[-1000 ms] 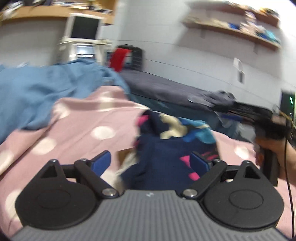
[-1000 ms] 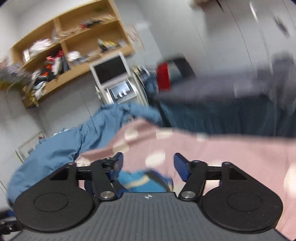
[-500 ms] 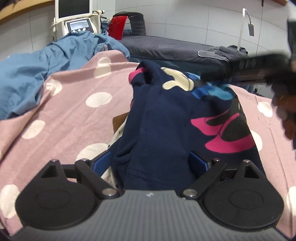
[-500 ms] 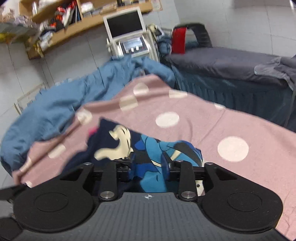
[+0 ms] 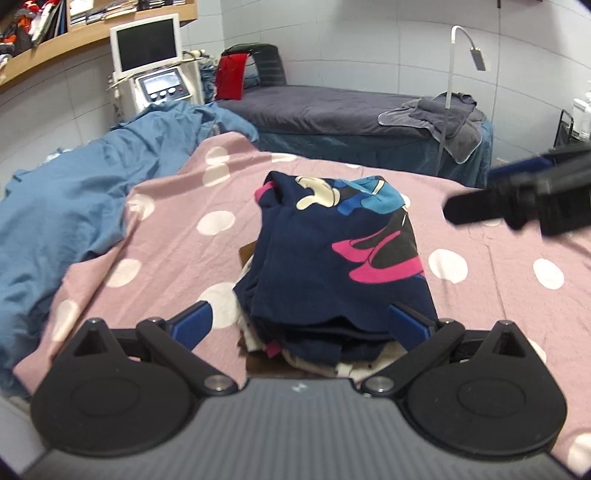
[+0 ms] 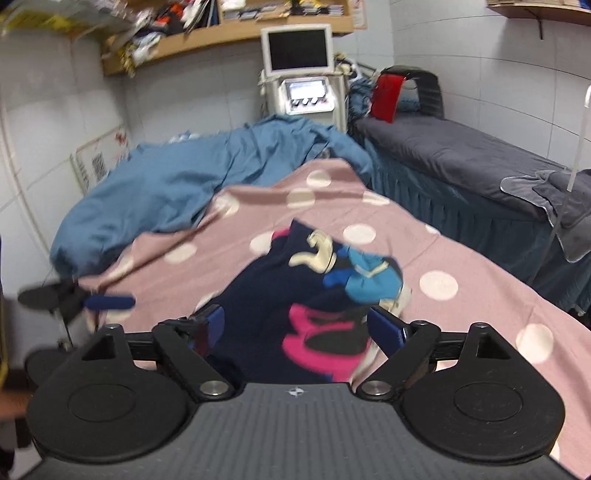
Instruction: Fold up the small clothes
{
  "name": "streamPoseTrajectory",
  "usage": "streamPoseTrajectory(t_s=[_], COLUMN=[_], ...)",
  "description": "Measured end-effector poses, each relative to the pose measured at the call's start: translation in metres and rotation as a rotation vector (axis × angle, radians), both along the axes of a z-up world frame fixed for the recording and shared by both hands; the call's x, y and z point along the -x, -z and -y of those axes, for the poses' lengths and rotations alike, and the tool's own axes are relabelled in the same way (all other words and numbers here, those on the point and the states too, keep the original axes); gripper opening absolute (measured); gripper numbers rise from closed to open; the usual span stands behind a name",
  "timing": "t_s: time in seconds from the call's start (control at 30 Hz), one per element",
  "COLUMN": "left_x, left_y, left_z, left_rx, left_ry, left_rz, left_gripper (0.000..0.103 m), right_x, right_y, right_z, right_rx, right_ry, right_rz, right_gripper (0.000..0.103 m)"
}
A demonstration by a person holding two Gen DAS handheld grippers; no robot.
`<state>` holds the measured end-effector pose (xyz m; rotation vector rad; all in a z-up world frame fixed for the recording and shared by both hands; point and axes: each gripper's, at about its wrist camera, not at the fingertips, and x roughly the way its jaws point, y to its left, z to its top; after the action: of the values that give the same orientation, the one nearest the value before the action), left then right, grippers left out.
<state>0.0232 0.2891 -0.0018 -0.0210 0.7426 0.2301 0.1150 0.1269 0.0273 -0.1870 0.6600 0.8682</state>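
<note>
A folded navy garment [image 5: 332,258] with a pink, blue and cream cartoon print lies on a small pile of clothes on the pink dotted sheet [image 5: 166,251]. My left gripper [image 5: 301,323] hovers just in front of its near edge. The jaws are opening, and the fingers [image 5: 192,321] stand on either side of the cloth without pressing it. In the right wrist view the same garment [image 6: 280,295] lies ahead of my right gripper [image 6: 299,326]. Its jaws are opening too, and its pads are clear of the fabric. Each gripper shows in the other's view, the right gripper [image 5: 517,203] and the left gripper [image 6: 74,301].
A rumpled blue blanket [image 5: 74,206] covers the left of the bed. A brown board [image 5: 249,254] peeks from under the pile. Behind stand a grey treatment bed [image 5: 332,110], a machine with a screen [image 5: 147,55], a thin lamp pole [image 5: 448,92] and wall shelves [image 6: 221,33].
Both grippers have drawn back and up from the navy garment with wider jaws. The garment, between the jaws half a second ago, now rests free on the pile.
</note>
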Motion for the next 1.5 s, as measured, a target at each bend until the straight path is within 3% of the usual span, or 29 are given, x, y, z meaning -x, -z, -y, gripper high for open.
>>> streamPoseTrajectory(t_s=[0.23,0.43,0.6,0.8,1.5], left_x=[0.017,0.007,0.003,-0.004,-0.017], left_y=[-0.007,-0.001,0.006,0.01,0.017], left_z=[0.009,0.012,0.019,0.013,0.019], left_rx=[-0.056,-0.01,-0.08,-0.039,-0.05], left_ry=[-0.077,-0.035,-0.071,-0.058,-0.023], left_rz=[-0.004,-0.062,-0.073,-0.09,-0.115], left_gripper=[0.103,0.103,0.103,0.103,0.103], right_x=[0.019,0.019,0.017,0.017,0.012], right_y=[0.007,0.017,0.023,0.024,0.03], right_z=[-0.014,-0.021,-0.023,-0.024,-0.029], right_rx=[0.105,0.172,0.206,0.221,0.25], right_ry=[-0.04,-0.032,-0.023,-0.017,-0.014], right_rz=[0.032,0.005,0.011,0.025,0.025], right_gripper=[0.103,0.103,0.103,0.103,0.103])
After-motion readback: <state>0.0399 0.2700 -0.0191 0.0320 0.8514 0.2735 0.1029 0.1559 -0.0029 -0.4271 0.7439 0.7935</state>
